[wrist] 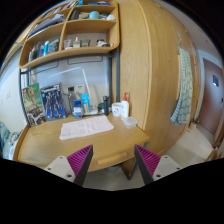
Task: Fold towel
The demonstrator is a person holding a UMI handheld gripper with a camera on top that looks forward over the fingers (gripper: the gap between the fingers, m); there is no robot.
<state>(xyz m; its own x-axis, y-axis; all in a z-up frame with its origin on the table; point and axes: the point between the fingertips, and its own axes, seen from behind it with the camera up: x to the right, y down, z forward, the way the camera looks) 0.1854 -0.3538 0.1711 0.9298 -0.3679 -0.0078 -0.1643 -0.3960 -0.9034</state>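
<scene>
A pale towel (87, 127) lies flat on a wooden desk (60, 146), towards its back and well beyond my fingers. My gripper (113, 163) is open and empty, held off the desk's front edge. Its magenta pads (79, 160) show on the inner faces of both fingers, with a wide gap between them. The desk's front edge and a drawer handle show in that gap. Nothing is between the fingers.
Bottles and small containers (80, 104) stand at the back of the desk, with a white box (120, 108) to the right. Wooden shelves (72, 35) hang above. A tall wooden cabinet (155, 70) stands to the right of the desk. Floor lies below.
</scene>
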